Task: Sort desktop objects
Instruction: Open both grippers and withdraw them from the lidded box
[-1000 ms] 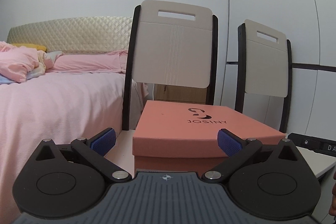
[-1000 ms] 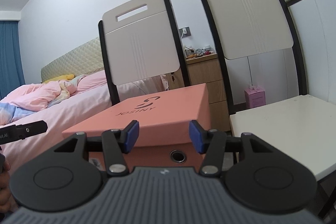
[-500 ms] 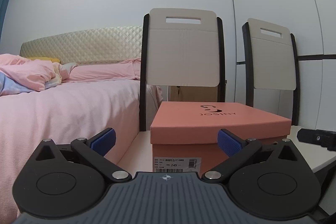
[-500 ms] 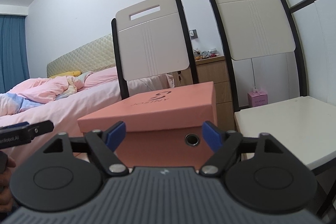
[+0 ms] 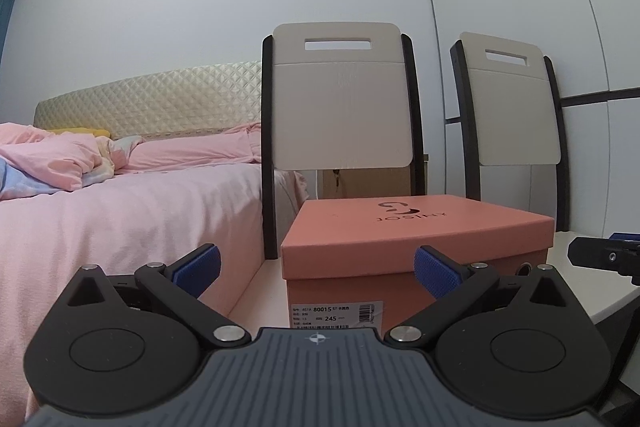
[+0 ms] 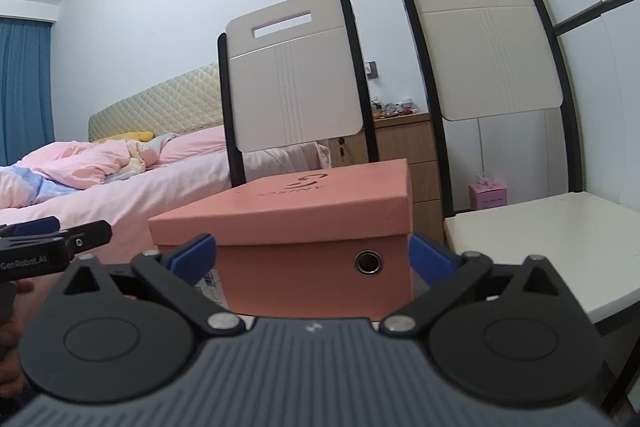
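Pink bedding covered the bed (image 5: 120,219), the largest item we recorded, with a quilted cream headboard (image 5: 152,103) behind it. Two chairs stood side by side against the pale wall: the left chair (image 5: 340,99) next to the bed, the right chair (image 6: 488,47) beside it with its white seat bare. Between their backrests, in the right wrist view, we noted a wooden cabinet (image 6: 404,143) with small clutter on top and a small pink carton (image 6: 488,195) lower down.

We found the salmon shoebox (image 5: 416,243) resting on the left chair's seat, lid on, with a white barcode label (image 5: 336,315) on the end facing the left camera and a metal eyelet (image 6: 368,261) on the side facing the right camera.

We logged the left gripper (image 5: 316,269) with its jaws wide apart, nothing clamped, the box end just ahead of the blue pads (image 5: 198,265). The right gripper (image 6: 312,259) had its jaws opening; the box side sat in line between the pads, which did not press on it as far as we could see.
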Tool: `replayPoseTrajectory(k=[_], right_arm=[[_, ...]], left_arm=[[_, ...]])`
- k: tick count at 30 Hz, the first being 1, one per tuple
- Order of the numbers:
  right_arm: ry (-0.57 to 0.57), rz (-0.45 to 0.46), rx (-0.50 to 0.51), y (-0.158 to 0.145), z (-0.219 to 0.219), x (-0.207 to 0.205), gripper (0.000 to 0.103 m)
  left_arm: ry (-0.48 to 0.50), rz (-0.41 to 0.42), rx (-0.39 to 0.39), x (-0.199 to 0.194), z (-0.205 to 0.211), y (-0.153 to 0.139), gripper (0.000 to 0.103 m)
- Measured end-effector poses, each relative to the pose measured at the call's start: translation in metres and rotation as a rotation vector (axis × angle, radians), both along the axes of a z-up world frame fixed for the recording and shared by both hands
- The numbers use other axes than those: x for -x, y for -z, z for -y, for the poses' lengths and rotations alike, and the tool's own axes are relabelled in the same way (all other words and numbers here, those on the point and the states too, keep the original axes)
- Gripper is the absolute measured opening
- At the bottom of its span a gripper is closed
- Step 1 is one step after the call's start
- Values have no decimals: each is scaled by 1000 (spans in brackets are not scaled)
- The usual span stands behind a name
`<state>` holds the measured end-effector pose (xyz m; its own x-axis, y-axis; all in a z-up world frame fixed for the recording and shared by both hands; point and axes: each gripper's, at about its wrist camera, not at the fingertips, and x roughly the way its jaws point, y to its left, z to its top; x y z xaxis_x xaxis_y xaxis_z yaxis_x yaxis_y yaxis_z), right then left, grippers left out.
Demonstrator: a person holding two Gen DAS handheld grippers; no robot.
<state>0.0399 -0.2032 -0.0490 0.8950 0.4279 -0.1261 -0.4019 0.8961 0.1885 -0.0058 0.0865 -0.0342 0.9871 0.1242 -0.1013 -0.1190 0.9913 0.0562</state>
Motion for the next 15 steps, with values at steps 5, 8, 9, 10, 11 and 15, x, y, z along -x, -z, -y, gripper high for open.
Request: replayPoseTrajectory(k=[5, 8, 9, 10, 11, 15], right_arm=[[11, 5, 14, 1, 0, 0, 103], [16, 10, 20, 1, 0, 1, 103], [17, 12, 22, 1, 0, 1, 103], [18, 14, 24, 1, 0, 2, 103], [18, 14, 26, 1, 0, 1, 103], [19, 15, 35, 1, -1, 1, 103]], left_arm=[[-13, 4, 4, 1, -2, 1, 103], [-25, 13, -4, 2, -1, 1, 103], [-27, 17, -6, 3, -1, 1, 103], [-27, 17, -5, 3, -1, 1, 103], [-28, 15, -5, 3, -1, 1, 103], [-27, 14, -7, 2, -1, 1, 103]])
